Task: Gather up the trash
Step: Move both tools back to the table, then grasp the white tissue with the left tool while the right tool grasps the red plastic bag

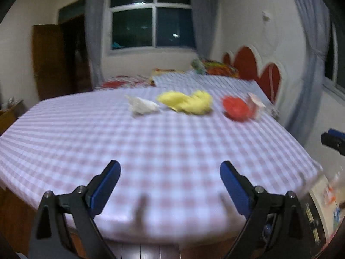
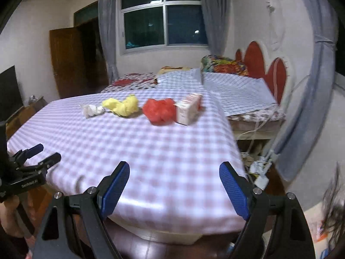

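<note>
Two hand-held grippers hover over the near edge of a table (image 2: 163, 172) draped in a pink-and-white checked cloth. The right gripper (image 2: 174, 185) has its blue-padded fingers (image 2: 234, 191) spread wide with only bare cloth between them, gripping nothing. The left gripper (image 1: 170, 183) is likewise parted wide and empty; in the right wrist view it shows at the left edge (image 2: 46, 154), a hand (image 2: 9, 220) below it.

Across a broad stretch of cloth, well apart from both grippers, the trash lies in a row near the far edge of the table. From left to right: a crumpled white wad (image 2: 91, 110), a crumpled yellow piece (image 2: 123, 105) just beside it, a red crumpled lump (image 2: 159, 111), and a small pink-and-white carton (image 2: 188, 109) touching the red lump at its right.

Beyond the table stands a bed (image 2: 237, 88) under a striped sheet, with a bright patterned pillow (image 2: 224, 64) and a red heart-shaped headboard (image 2: 265, 67). At the back, a dark window (image 2: 163, 17) is framed by grey curtains, with a brown door (image 2: 66, 64) at the left.
</note>
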